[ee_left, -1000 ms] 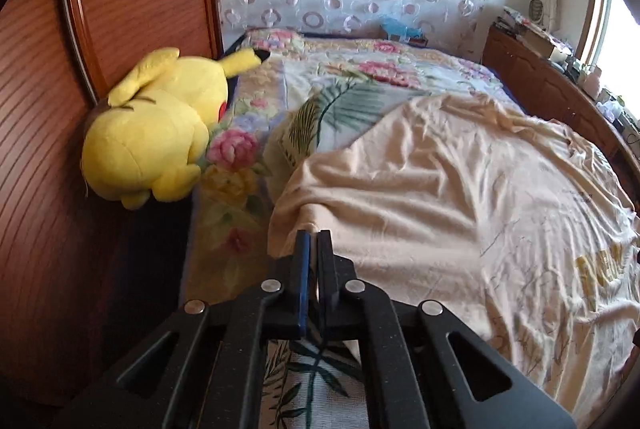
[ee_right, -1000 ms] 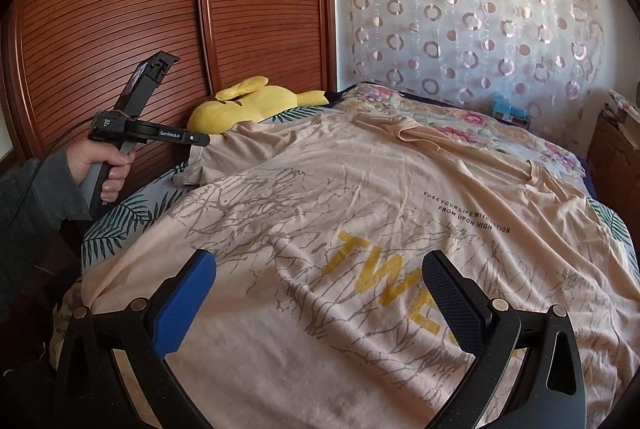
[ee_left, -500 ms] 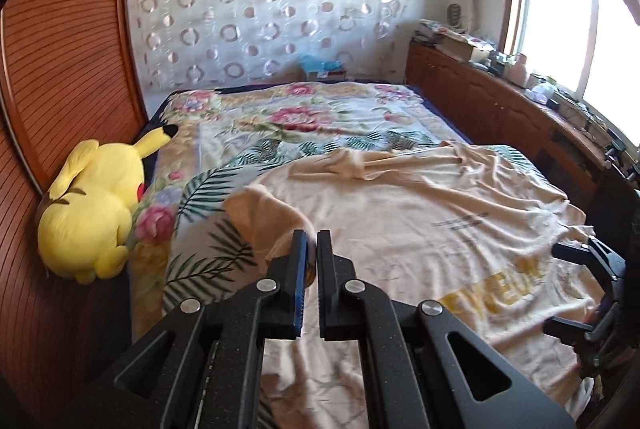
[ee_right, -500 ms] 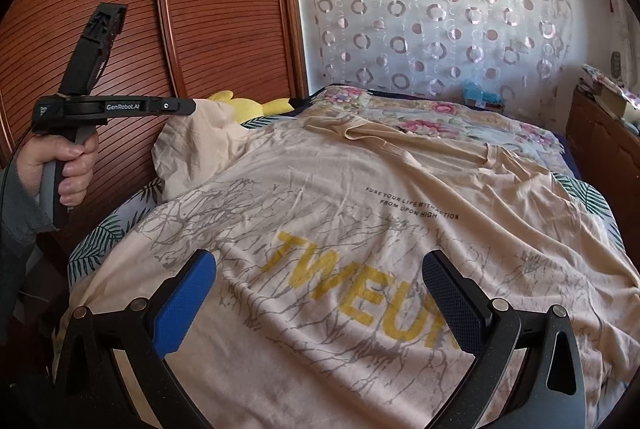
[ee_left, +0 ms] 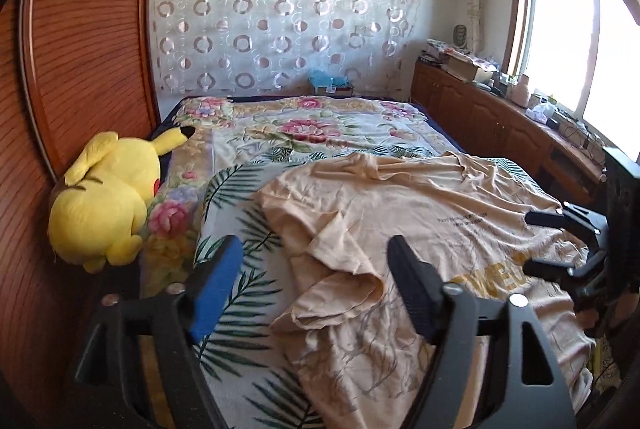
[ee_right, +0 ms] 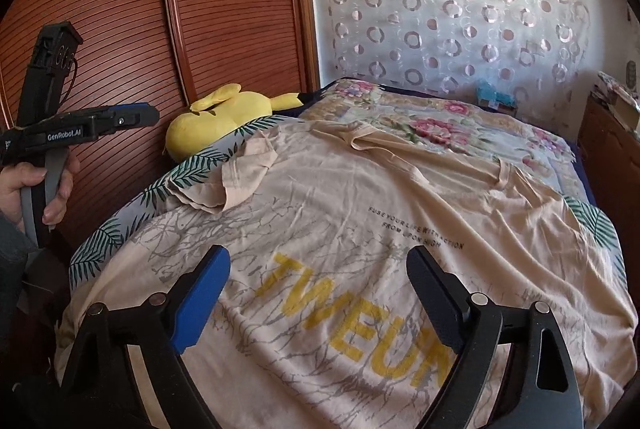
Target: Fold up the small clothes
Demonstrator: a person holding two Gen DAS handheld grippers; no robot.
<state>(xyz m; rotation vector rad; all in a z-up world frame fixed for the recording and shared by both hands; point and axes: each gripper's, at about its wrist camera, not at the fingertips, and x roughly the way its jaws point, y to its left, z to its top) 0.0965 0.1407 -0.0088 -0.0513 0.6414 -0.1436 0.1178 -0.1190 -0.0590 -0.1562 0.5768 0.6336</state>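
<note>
Two tools: left tool opening, right tool closing; one T-shirt

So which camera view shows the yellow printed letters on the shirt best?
The right wrist view: the yellow letters lie large and central on the shirt. In the left wrist view they sit small at the right, partly hidden.

The T-shirt was thin, matt peach cloth, creased, with yellow printed letters. The bedspread was soft floral-printed cloth. The plush toy looked fuzzy and yellow. The wardrobe was ribbed, slightly glossy reddish wood. The tongs were matt black plastic with a blue pad and metal screws.
</note>
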